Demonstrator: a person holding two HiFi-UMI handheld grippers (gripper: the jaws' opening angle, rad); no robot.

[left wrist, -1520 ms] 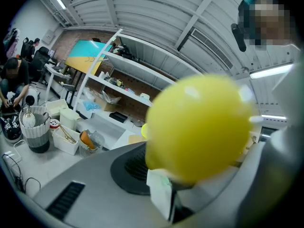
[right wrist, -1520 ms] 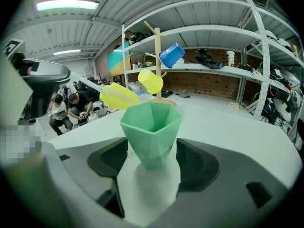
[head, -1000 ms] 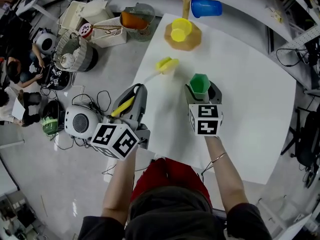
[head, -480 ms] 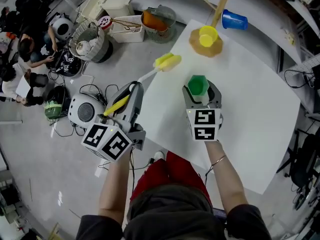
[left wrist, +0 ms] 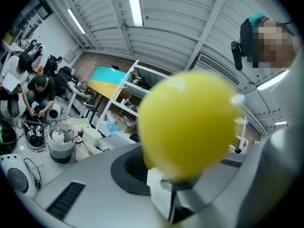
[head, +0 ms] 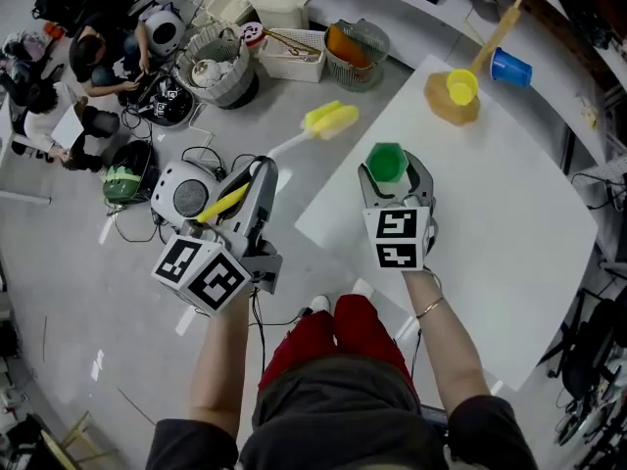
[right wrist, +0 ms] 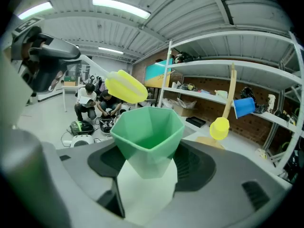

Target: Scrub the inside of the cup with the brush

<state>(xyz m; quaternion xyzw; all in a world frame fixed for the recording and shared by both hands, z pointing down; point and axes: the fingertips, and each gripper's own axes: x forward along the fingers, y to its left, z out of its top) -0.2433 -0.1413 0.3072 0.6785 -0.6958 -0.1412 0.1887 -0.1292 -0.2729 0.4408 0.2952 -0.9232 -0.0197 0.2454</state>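
My right gripper (head: 392,176) is shut on a green faceted cup (head: 387,163), held upright over the white table (head: 490,194); in the right gripper view the cup (right wrist: 148,133) opens toward the camera between the jaws. My left gripper (head: 257,179) is shut on the yellow handle of a brush (head: 294,141), whose white shaft ends in a yellow sponge head (head: 330,118), up and left of the cup and apart from it. That head (left wrist: 187,125) fills the left gripper view and shows in the right gripper view as a yellow head (right wrist: 126,87) above the cup's rim.
A wooden cup stand (head: 460,91) at the table's far corner carries a yellow cup (head: 461,86) and a blue cup (head: 511,68). Baskets and bins (head: 294,47) sit on the floor at left, near a white device (head: 186,194). People (head: 78,67) crouch at far left.
The view has swung so the table lies further right and the floor shows more. Both grippers keep their hold; the brush head stays up and left of the cup.
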